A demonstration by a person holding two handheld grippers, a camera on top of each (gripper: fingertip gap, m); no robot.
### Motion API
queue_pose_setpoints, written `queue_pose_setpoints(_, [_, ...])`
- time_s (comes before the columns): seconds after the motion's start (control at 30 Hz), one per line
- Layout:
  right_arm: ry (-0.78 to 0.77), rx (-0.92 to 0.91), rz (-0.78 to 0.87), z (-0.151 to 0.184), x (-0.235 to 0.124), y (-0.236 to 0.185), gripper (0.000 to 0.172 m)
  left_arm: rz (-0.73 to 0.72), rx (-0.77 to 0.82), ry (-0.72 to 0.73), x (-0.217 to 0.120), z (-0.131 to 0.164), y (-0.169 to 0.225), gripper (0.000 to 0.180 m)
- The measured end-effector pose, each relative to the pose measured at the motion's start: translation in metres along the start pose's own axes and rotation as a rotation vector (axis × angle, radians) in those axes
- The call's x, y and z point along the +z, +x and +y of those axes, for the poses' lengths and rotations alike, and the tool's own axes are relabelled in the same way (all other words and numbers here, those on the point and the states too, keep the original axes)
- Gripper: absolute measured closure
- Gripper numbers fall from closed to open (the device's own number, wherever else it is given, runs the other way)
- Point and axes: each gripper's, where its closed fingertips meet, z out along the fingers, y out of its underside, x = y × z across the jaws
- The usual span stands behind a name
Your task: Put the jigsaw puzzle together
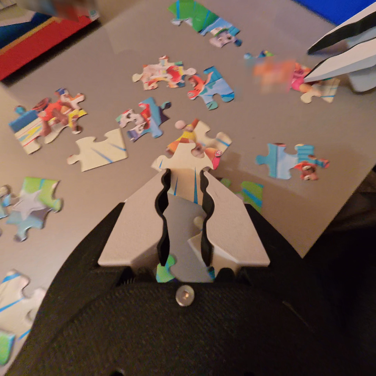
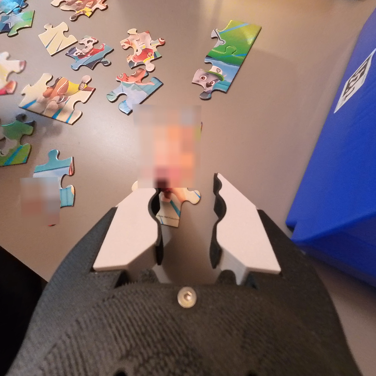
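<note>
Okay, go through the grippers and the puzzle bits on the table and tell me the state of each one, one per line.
Left gripper: shut on a cream puzzle piece, lifted off the table.
Right gripper: open, over a flat, partly blurred piece.
Green two-piece section: joined, lying flat.
Cream loose piece: flat, face up.

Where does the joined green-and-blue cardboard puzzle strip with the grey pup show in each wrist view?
Left wrist view: green-and-blue puzzle strip at top centre, far across the table.
Right wrist view: upper right of centre, near the blue box.
Shared landmark: cream piece with blue streaks lying flat.
</note>
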Motion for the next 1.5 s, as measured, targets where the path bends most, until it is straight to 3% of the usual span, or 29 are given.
queue_pose_setpoints(0.1, [0.0, 0.0, 0.004, 0.0, 0.0, 0.0, 0.122, -0.083, -0.005, -0.025, -0.016, 0.017, -0.034, 0.153])
queue_pose_setpoints(0.33, [0.0, 0.005, 0.007, 0.0, 0.0, 0.002, 0.124, -0.037, -0.021, -0.065, -0.027, 0.06, -0.079, 0.154])
queue_pose_setpoints(0.6, [-0.007, -0.018, 0.028, 0.0, 0.002, 0.002, 0.125, -0.008, 0.026, -0.04, -0.017, 0.055, -0.092, 0.152])
queue_pose_setpoints(0.67, [-0.011, -0.039, 0.063, -0.004, -0.003, 0.005, 0.118, -0.017, 0.009, -0.019, -0.019, 0.053, -0.096, 0.152])
queue_pose_setpoints(0.8, [0.251, -0.073, 0.141, -0.055, -0.049, 0.003, 0.126, -0.036, -0.032, 0.056, -0.038, 0.049, -0.102, 0.153])
queue_pose_setpoints(0.9, [0.38, -0.05, -0.042, -0.079, -0.061, -0.033, 0.124, 0.009, -0.063, 0.121, -0.05, 0.047, -0.093, 0.154])
queue_pose_setpoints(1.03, [0.359, -0.067, -0.274, -0.084, -0.039, -0.089, 0.121, 0.016, -0.097, 0.11, -0.057, 0.057, -0.087, 0.153])
queue_pose_setpoints(1.23, [0.254, -0.252, -0.271, -0.075, -0.009, -0.131, 0.125, 0.112, -0.143, 0.182, -0.072, 0.062, -0.067, 0.15])
queue_pose_setpoints(1.37, [0.289, -0.341, -0.269, -0.085, -0.014, -0.151, 0.135, 0.387, -0.153, 0.201, -0.078, 0.064, -0.019, 0.141])
queue_pose_setpoints(1.5, [0.235, -0.345, -0.348, -0.075, -0.013, -0.171, 0.134, 0.409, -0.094, 0.143, -0.069, 0.073, -0.001, 0.136])
